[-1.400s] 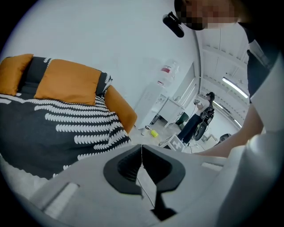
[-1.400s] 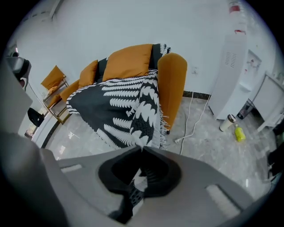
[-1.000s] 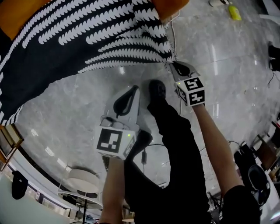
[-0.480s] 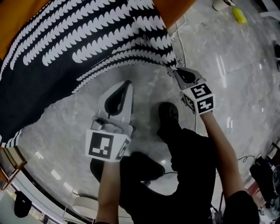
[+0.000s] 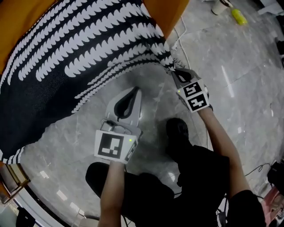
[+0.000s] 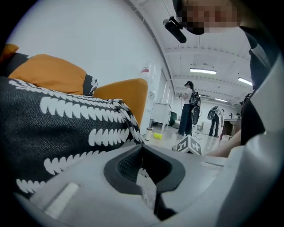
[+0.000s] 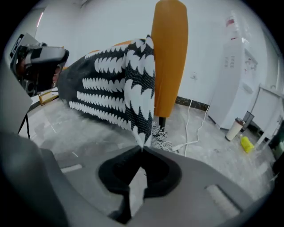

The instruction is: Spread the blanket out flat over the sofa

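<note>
A black blanket with rows of white leaf marks lies over the orange sofa and hangs down its front toward the floor. My right gripper is shut on the blanket's lower right corner, and the cloth runs taut from its closed tips up past the sofa's orange arm. My left gripper hovers over the marble floor just in front of the hanging hem, shut and holding nothing. In the left gripper view its jaws meet beside the blanket.
A white cable trails on the floor by the sofa's arm. A paper cup and a yellow object sit beyond it near a white cabinet. The person's shoe stands between the grippers. People stand far off.
The person's feet have stepped back from the sofa. The right gripper has kept hold of the corner and shifted slightly left. The left gripper has stayed shut over the floor.
</note>
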Action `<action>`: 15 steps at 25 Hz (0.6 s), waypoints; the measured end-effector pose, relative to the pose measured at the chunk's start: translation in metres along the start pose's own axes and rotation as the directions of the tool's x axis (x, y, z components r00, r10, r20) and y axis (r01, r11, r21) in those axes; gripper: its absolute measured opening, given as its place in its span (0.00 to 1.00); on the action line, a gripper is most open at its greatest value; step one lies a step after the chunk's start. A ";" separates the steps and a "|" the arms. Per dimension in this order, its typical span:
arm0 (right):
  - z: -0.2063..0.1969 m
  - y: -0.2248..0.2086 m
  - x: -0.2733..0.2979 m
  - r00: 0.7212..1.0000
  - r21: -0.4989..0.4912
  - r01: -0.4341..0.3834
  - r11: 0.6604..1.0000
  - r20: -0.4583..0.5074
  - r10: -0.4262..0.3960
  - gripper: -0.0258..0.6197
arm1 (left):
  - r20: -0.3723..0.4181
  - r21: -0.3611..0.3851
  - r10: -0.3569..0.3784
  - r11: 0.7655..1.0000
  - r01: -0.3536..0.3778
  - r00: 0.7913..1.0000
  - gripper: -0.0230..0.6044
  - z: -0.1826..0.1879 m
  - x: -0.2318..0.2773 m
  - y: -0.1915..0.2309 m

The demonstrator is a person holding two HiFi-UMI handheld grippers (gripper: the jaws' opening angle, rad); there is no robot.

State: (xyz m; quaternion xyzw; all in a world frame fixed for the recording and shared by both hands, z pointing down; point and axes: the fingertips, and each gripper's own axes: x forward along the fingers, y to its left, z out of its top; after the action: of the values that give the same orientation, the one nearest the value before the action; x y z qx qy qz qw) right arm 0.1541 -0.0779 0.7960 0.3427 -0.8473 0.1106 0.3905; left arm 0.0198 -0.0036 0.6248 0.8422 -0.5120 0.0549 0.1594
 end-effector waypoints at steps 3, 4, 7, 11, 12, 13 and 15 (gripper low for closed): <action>-0.005 0.006 0.021 1.000 0.026 -0.013 1.000 -0.022 0.013 0.06 | -0.001 0.009 -0.010 1.000 0.010 1.000 0.05 -0.002 0.000 0.001; -0.008 0.008 0.027 0.999 0.039 -0.021 0.999 -0.027 0.022 0.06 | -0.004 0.007 -0.010 1.000 0.010 1.000 0.05 -0.005 0.001 0.002; -0.014 0.012 0.042 0.998 0.063 -0.041 0.997 -0.044 0.044 0.06 | -0.008 -0.002 -0.007 1.000 0.007 1.000 0.05 -0.012 0.000 0.004; -0.008 0.017 0.050 0.998 0.078 -0.033 0.996 -0.052 0.037 0.06 | -0.020 0.009 -0.016 1.000 0.016 1.000 0.05 -0.007 -0.009 0.001; -0.003 0.020 0.049 0.998 0.072 -0.034 0.997 -0.055 0.038 0.06 | -0.026 0.007 -0.016 1.000 0.016 1.000 0.05 -0.001 -0.013 0.000; 0.004 0.023 0.048 0.998 0.065 -0.036 0.997 -0.058 0.040 0.06 | -0.028 0.004 -0.017 1.000 0.017 0.999 0.05 0.005 -0.016 -0.001; 0.010 0.025 0.048 0.997 0.040 -0.035 0.999 -0.063 0.037 0.06 | -0.028 -0.003 -0.018 1.000 0.018 0.999 0.05 0.012 -0.018 -0.002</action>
State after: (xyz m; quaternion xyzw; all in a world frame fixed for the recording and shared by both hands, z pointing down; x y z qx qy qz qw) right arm 0.1093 -0.0873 0.8262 0.3313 -0.8381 0.1451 0.4085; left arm 0.0124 0.0090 0.6081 0.8457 -0.5022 0.0648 0.1683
